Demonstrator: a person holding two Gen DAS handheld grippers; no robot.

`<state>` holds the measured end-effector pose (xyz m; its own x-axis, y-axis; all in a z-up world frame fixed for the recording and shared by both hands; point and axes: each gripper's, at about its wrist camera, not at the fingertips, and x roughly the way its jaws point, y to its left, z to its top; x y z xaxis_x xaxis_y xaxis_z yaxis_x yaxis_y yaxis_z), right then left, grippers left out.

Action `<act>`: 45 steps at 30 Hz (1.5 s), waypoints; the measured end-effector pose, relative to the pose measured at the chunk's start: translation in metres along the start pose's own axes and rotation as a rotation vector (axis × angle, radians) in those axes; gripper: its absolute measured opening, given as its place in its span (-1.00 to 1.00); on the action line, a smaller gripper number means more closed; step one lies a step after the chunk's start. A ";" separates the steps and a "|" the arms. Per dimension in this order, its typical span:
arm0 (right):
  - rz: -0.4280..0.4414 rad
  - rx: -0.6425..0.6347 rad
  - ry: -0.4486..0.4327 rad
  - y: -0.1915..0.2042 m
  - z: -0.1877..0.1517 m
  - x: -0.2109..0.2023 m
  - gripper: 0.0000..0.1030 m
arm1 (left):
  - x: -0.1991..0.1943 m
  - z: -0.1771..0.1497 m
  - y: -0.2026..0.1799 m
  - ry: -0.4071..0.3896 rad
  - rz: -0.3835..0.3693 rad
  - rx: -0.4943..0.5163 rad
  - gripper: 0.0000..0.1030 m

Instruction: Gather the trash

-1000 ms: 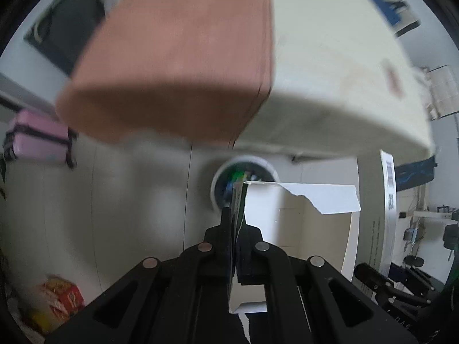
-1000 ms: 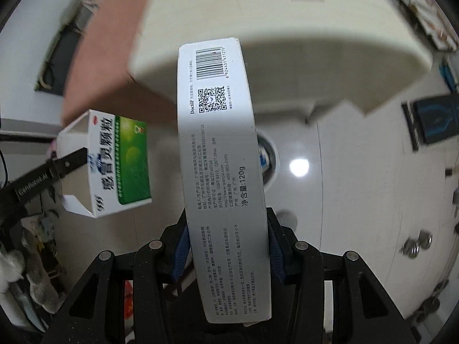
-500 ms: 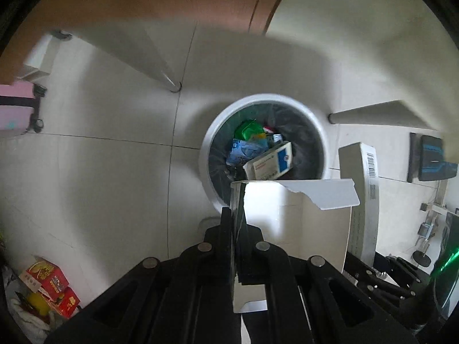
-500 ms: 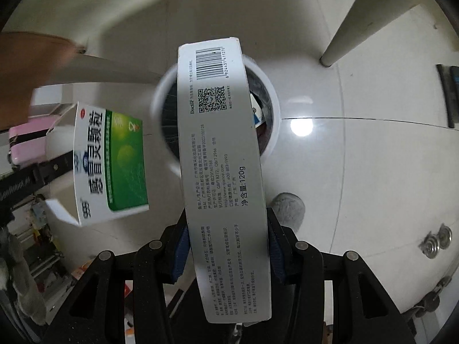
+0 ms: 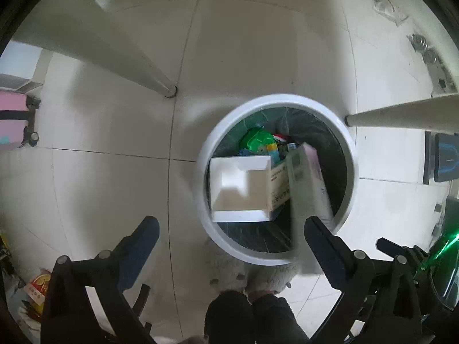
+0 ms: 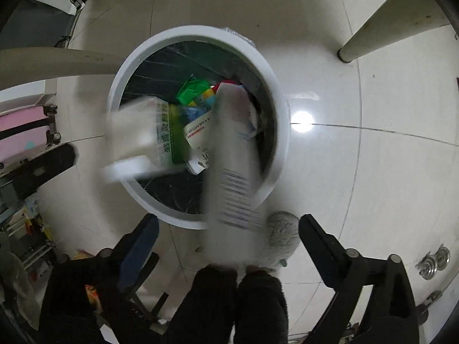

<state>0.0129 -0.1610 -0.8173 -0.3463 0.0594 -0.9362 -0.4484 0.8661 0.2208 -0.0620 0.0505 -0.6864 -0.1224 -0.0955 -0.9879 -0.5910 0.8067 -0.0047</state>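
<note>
A round white trash bin (image 5: 351, 154) with a dark liner stands on the floor below both grippers; it also shows in the right wrist view (image 6: 282, 132). My left gripper (image 5: 229, 229) is open and empty above its near rim. The open white and green box (image 5: 241, 187) is dropping into the bin, blurred in the right wrist view (image 6: 143, 137). My right gripper (image 6: 228, 228) is open. The long white barcode box (image 6: 233, 177) is falling, blurred, over the bin's near rim; it also shows in the left wrist view (image 5: 308, 183).
Green, blue and white packets (image 5: 258, 139) lie in the bin. Two pale table legs (image 5: 149, 66) (image 5: 401, 114) stand beside it. A pink suitcase (image 5: 11, 114) is at left. Fluffy slippers (image 5: 246, 269) are just below the bin. Red packets (image 5: 38, 283) lie at lower left.
Both grippers have opened and let go of their boxes. The two boxes are now falling into the bin. The view has moved closer over the bin.
</note>
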 end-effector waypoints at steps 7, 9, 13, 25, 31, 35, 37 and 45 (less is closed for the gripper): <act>-0.064 0.010 -0.066 0.001 -0.014 -0.035 1.00 | -0.018 -0.018 0.001 -0.026 0.072 0.007 1.00; -0.079 0.009 -0.085 0.008 -0.021 -0.051 1.00 | -0.030 -0.027 0.000 -0.041 0.095 0.004 1.00; -0.074 0.029 -0.119 -0.002 -0.031 -0.081 1.00 | -0.058 -0.043 0.001 -0.093 0.094 -0.004 1.00; -0.059 0.049 -0.272 0.025 -0.119 -0.278 1.00 | -0.222 -0.115 -0.002 -0.160 0.052 0.050 1.00; -0.034 0.051 -0.349 0.037 -0.175 -0.401 1.00 | -0.325 -0.150 -0.015 -0.212 0.012 0.087 1.00; -0.007 0.055 -0.382 0.041 -0.207 -0.460 1.00 | -0.389 -0.166 -0.023 -0.266 -0.046 0.104 1.00; 0.020 0.056 -0.393 0.043 -0.220 -0.486 1.00 | -0.415 -0.172 -0.025 -0.284 -0.079 0.111 1.00; 0.148 0.000 -0.440 0.061 -0.270 -0.595 1.00 | -0.508 -0.190 -0.023 -0.368 -0.224 0.146 1.00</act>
<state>-0.0309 -0.2778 -0.1733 -0.0244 0.3869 -0.9218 -0.4209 0.8324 0.3605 -0.1375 -0.0307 -0.1554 0.3031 -0.0847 -0.9492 -0.4483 0.8663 -0.2205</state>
